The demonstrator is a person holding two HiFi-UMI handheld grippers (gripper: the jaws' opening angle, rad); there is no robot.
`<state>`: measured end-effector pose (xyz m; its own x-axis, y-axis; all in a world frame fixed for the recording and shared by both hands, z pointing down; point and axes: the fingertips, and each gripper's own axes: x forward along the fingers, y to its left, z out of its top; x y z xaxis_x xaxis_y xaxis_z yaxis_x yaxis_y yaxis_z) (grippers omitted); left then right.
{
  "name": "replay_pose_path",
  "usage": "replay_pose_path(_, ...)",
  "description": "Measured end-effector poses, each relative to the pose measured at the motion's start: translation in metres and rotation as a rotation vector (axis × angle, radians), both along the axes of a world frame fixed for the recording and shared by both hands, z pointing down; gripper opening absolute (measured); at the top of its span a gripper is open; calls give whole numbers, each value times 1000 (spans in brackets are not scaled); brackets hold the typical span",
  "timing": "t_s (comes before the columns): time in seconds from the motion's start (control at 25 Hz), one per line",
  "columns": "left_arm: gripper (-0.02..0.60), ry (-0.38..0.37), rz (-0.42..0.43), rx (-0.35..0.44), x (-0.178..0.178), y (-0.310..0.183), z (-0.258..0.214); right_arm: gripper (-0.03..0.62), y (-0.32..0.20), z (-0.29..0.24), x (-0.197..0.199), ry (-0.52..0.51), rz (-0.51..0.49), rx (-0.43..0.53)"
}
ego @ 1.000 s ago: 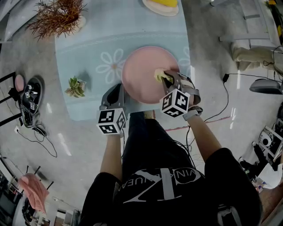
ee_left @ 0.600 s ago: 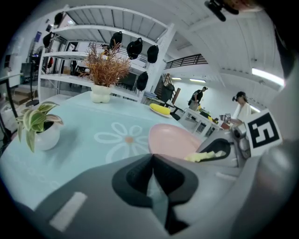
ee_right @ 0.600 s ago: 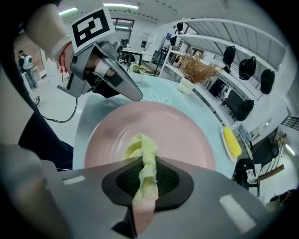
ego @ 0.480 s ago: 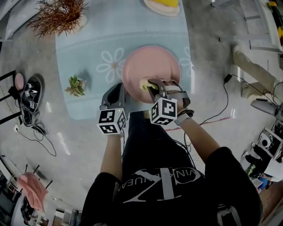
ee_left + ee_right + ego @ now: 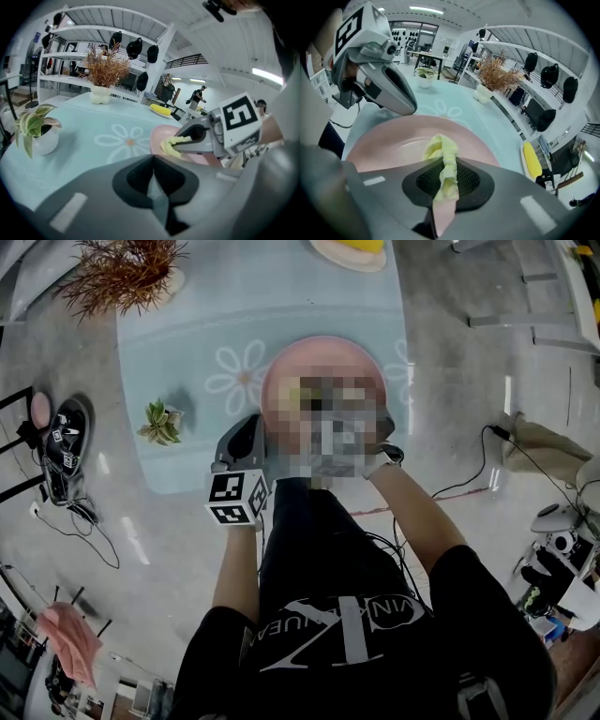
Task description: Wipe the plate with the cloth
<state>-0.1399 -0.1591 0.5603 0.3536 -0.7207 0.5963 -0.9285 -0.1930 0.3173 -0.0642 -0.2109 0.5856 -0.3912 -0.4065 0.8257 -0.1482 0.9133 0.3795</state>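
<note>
The plate [image 5: 319, 351], pale pink, round and shallow, sits at the near edge of the light-blue tabletop [image 5: 178, 324]. Just left of it, the left gripper [image 5: 153, 157] has its jaws together, empty. The right gripper [image 5: 442, 161] has its jaws clamped on the crumpled yellow cloth [image 5: 440, 146] over the plate's middle.

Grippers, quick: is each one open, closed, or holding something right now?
Left gripper: jaws closed, nothing between them.
Right gripper: jaws closed on the yellow cloth, over the pink plate.
</note>
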Motion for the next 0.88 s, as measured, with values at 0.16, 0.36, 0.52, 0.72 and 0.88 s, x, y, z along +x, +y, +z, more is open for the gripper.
replay_pose_path(0.16, 0, 3, 2, 2, 0, -2, -2, 49, -20, -1, 13, 9, 55, 16)
replay_pose_path(0.36, 0, 3, 5, 5, -1, -3, -1, 49, -32, 0, 37, 29, 126, 34)
replay_pose_path(0.52, 0, 3, 5, 5, -1, -3, -1, 49, -29, 0, 57, 48, 166, 46)
replay_pose_path(0.72, 0, 3, 6, 9, -1, -3, -1, 49, -13, 0, 76, 71, 182, 48)
replay_pose_path(0.88, 0, 5, 6, 14, 1, -2, -2, 49, 6, 1, 82, 81, 175, 41)
